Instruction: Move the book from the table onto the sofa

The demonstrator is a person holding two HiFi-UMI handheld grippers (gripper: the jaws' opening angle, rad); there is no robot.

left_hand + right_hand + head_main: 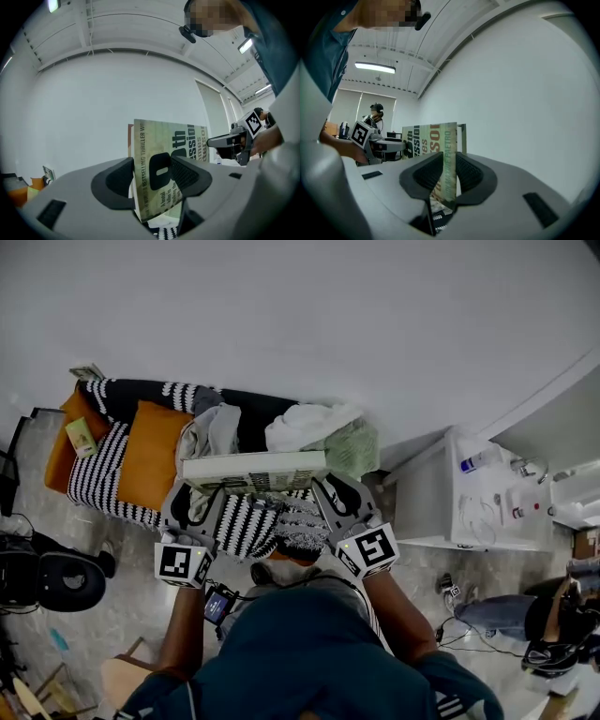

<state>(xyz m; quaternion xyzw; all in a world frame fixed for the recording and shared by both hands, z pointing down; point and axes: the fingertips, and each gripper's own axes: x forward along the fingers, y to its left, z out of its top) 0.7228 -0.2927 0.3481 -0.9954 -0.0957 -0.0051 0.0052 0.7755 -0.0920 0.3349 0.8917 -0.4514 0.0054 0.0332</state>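
White wall fills the top of the head view, and below it stands a sofa (101,476) with a black-and-white striped cover, carrying an orange cushion (150,457), a heap of white cloth (305,424) and a green cloth (358,448). To the right is a white washbasin unit (441,512) with a bottle (476,463) on it. The book (255,471) hangs level in the air in front of the sofa's seat, caught at its ends by the left gripper (192,487) and the right gripper (324,486). From the left gripper view, the book (187,140) stands on edge against the wall, with both jaws clamped on its near end and the other gripper (226,140) at its far end. From the right gripper view, the jaws are pinched on the book's (429,138) edge, with the other gripper (389,146) at the far end.
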